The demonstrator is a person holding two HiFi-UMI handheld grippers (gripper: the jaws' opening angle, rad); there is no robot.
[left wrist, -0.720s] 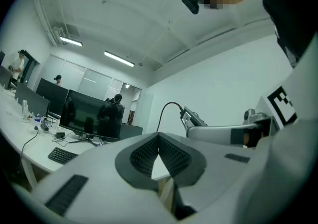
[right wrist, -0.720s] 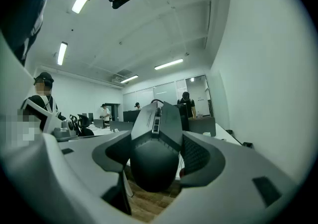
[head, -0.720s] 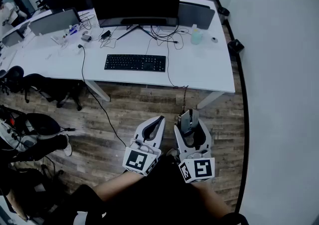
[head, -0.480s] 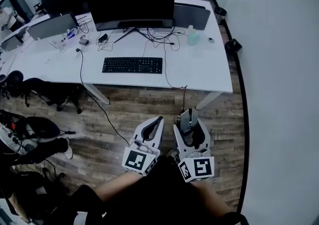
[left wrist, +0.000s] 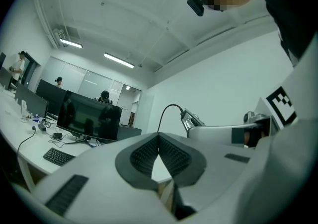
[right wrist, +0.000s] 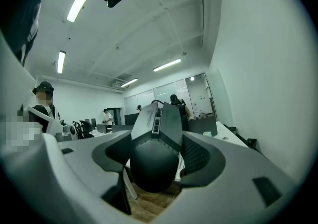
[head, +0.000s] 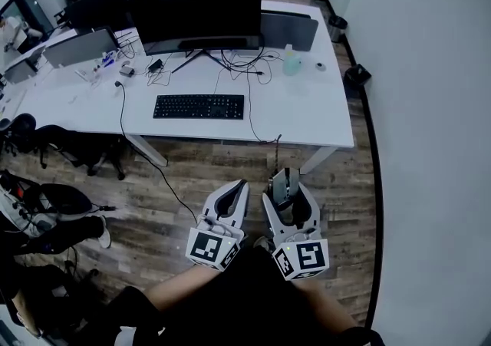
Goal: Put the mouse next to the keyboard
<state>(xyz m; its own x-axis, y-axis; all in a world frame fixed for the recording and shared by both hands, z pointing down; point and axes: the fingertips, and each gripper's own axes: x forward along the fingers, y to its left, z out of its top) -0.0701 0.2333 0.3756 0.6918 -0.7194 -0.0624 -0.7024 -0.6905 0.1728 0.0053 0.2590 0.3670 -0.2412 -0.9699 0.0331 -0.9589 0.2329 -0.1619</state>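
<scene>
My right hand-held gripper [right wrist: 156, 154] has its jaws spread wide on the mouse [right wrist: 153, 168]. The ribbed pads press its two flanks, its rounded back is toward me and its buttons point away. My left hand-held gripper [head: 239, 185], just beside it, has its jaws together on nothing. Both hang over the wooden floor [head: 192, 176], well short of the tabletop [head: 311, 110]. There the keyboard [head: 199, 106] lies in front of the monitor [head: 196, 14], with bare surface to its right. I judge the mouse light and rigid, a hard shell whose smooth curved sides could slip or twist in a loose grip. The flanks are the sound place to hold it, clear of buttons and wheel, and it wants setting down flat, not dropping.
</scene>
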